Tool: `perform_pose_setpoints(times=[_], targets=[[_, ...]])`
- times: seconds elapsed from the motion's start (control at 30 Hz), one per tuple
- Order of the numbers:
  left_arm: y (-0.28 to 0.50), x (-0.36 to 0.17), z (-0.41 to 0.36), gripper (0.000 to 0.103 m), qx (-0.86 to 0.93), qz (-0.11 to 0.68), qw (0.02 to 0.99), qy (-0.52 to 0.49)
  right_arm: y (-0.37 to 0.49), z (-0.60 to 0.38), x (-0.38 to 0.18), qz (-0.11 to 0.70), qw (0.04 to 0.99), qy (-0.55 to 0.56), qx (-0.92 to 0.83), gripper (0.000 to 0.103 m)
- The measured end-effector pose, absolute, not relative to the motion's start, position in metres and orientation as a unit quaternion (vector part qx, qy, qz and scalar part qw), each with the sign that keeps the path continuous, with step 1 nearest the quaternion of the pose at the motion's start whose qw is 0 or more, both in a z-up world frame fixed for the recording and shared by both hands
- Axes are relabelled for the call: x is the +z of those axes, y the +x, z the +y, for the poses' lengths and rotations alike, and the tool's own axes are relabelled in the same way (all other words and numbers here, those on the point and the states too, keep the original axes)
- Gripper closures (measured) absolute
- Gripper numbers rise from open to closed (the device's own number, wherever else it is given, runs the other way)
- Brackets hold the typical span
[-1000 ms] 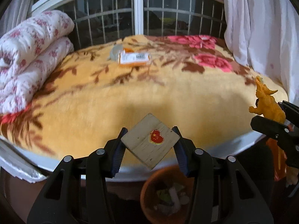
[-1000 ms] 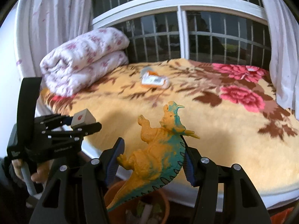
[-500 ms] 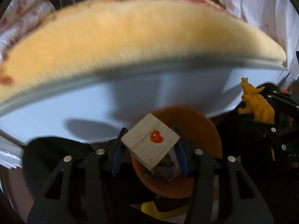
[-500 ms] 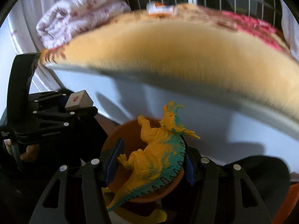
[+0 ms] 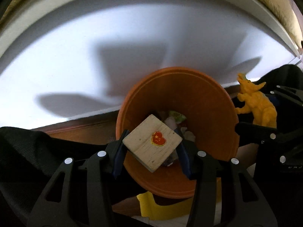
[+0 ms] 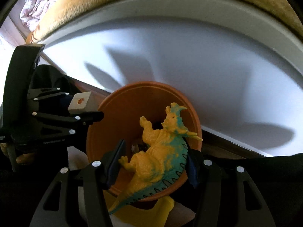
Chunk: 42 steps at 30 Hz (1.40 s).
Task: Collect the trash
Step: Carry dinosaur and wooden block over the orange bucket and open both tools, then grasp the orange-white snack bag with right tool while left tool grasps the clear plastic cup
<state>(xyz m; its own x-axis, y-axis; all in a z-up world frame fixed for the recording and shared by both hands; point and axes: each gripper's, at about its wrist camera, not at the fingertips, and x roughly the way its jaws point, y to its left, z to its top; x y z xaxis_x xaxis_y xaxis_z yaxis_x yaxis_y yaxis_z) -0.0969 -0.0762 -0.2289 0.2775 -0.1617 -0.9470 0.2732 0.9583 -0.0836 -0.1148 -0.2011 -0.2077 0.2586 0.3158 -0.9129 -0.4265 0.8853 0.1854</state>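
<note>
A square block (image 5: 153,142) of pale grained wood, bearing a red heart sticker with yellow stars, is pinched by the left claw (image 5: 151,149) over a smooth round orange bin (image 5: 204,102) holding crumpled scraps. A bumpy yellow-and-teal plastic dinosaur (image 6: 159,151) is pinched by the right claw (image 6: 154,162) over the bin's rim at 3 o'clock.

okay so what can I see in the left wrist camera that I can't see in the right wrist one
Only the left wrist view shows the trash heaped in the bin's bottom and the heart sticker sharply.

Only the right wrist view shows the folded floral quilt and the dinosaur's teal back.

Both show the orange bin, the wooden block in the left gripper, and the toy dinosaur in the right gripper.
</note>
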Motion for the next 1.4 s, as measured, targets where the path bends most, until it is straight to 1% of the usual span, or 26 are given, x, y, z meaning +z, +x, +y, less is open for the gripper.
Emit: perform_pose_setpoints(times=[0.2,0.23,0.27,0.3,0.33,0.5,0.63,0.77,0.93,1.07,1.1,1.17,1.27,1.4], targets=[[-0.095,-0.233,-0.072,0.055,-0.129,0.59,0.796,0.046,-0.11,-0.206,-0.211,0.572,0.786,-0.046,0.229,0.045],[-0.095,-0.233,-0.072,0.053,-0.123,0.59,0.796,0.049,-0.109,-0.206,-0.213,0.574,0.785,-0.045,0.229,0.042],[-0.093,-0.232,-0.073,0.042,-0.119,0.591,0.796,0.051,-0.108,-0.206,-0.213,0.575,0.785,-0.044,0.228,0.031],[-0.092,-0.232,-0.075,0.034,-0.116,0.59,0.797,0.052,-0.109,-0.207,-0.211,0.57,0.79,-0.045,0.222,0.027],[-0.092,-0.233,-0.075,0.032,-0.113,0.588,0.799,0.053,-0.11,-0.207,-0.209,0.566,0.794,-0.045,0.219,0.025],[-0.093,-0.23,-0.07,0.03,-0.111,0.586,0.802,0.044,-0.112,-0.22,-0.199,0.553,0.807,-0.038,0.203,0.024],[-0.095,-0.223,-0.067,0.03,-0.111,0.58,0.807,0.031,-0.121,-0.234,-0.191,0.544,0.818,-0.025,0.188,0.021],[-0.1,-0.21,-0.062,0.03,-0.116,0.57,0.814,0.017,-0.128,-0.245,-0.179,0.534,0.826,-0.019,0.177,0.021],[-0.11,-0.171,-0.053,0.03,-0.115,0.524,0.844,0.009,-0.138,-0.255,-0.138,0.502,0.846,-0.018,0.179,0.02],[-0.118,-0.121,-0.04,0.03,-0.108,0.464,0.879,-0.001,-0.138,-0.257,-0.085,0.451,0.871,-0.019,0.194,0.014],[-0.119,-0.104,-0.035,0.028,-0.103,0.443,0.891,-0.003,-0.137,-0.256,-0.078,0.443,0.875,-0.021,0.196,0.014],[-0.117,-0.08,-0.029,0.019,-0.091,0.41,0.907,-0.004,-0.13,-0.251,-0.055,0.42,0.884,-0.025,0.203,0.011],[-0.104,-0.048,-0.019,0.018,-0.062,0.359,0.931,-0.002,-0.11,-0.248,-0.026,0.394,0.894,-0.018,0.21,0.011],[-0.074,-0.025,-0.001,0.017,-0.034,0.335,0.941,-0.026,-0.085,-0.24,-0.004,0.374,0.903,-0.001,0.212,0.01]])
